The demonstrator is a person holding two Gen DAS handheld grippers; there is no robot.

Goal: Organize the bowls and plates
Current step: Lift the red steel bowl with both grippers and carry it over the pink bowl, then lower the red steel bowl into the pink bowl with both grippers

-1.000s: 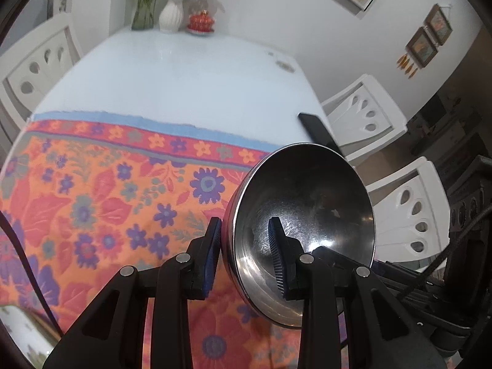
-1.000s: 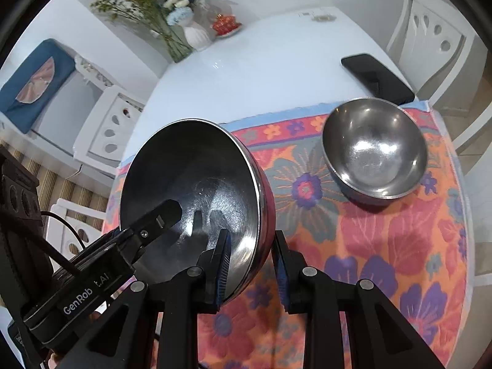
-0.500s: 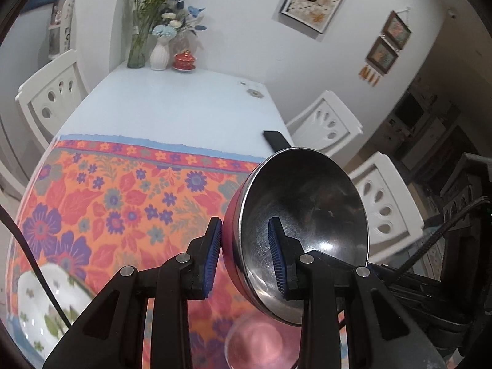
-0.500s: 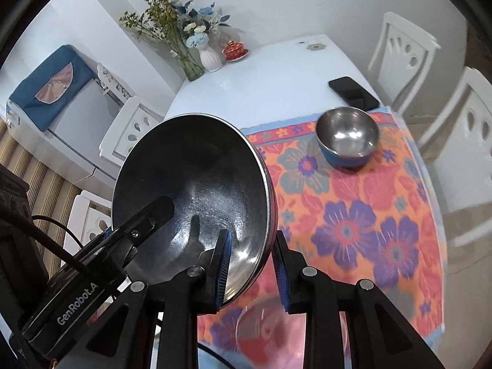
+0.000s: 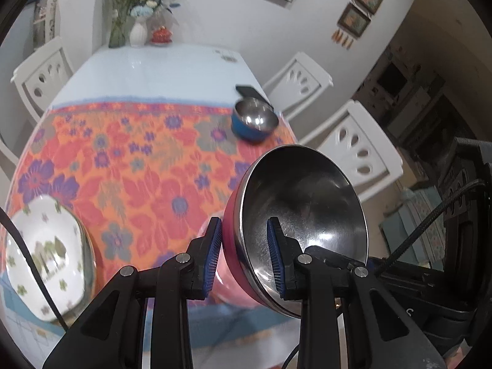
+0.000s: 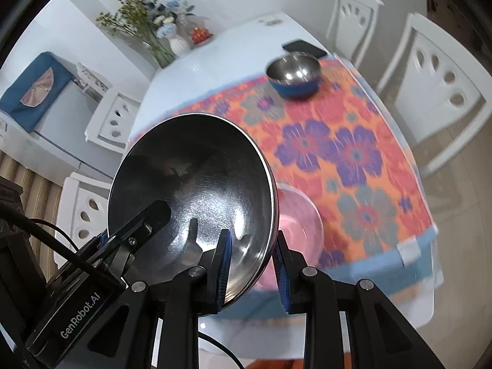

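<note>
Both grippers hold one pink-sided steel bowl (image 5: 301, 209) by opposite rims, tilted and lifted above the table's near edge. My left gripper (image 5: 244, 255) is shut on its rim. My right gripper (image 6: 252, 261) is shut on the other rim of the bowl (image 6: 190, 190). A blue steel bowl (image 5: 254, 120) stands on the floral cloth at the far right, also in the right wrist view (image 6: 293, 75). A pink bowl (image 6: 299, 221) sits on the cloth under the held one. A white floral plate (image 5: 46, 255) lies at the near left.
The floral cloth (image 5: 138, 166) covers the near half of a white table (image 5: 153, 70). A black phone (image 6: 304, 48) lies behind the blue bowl. A vase of flowers (image 5: 138, 27) and a red pot stand at the far end. White chairs (image 5: 356, 150) stand around.
Both grippers have pulled back and up with the pink-sided bowl. The blue bowl now looks farther off, and the pink bowl and white plate have come into view.
</note>
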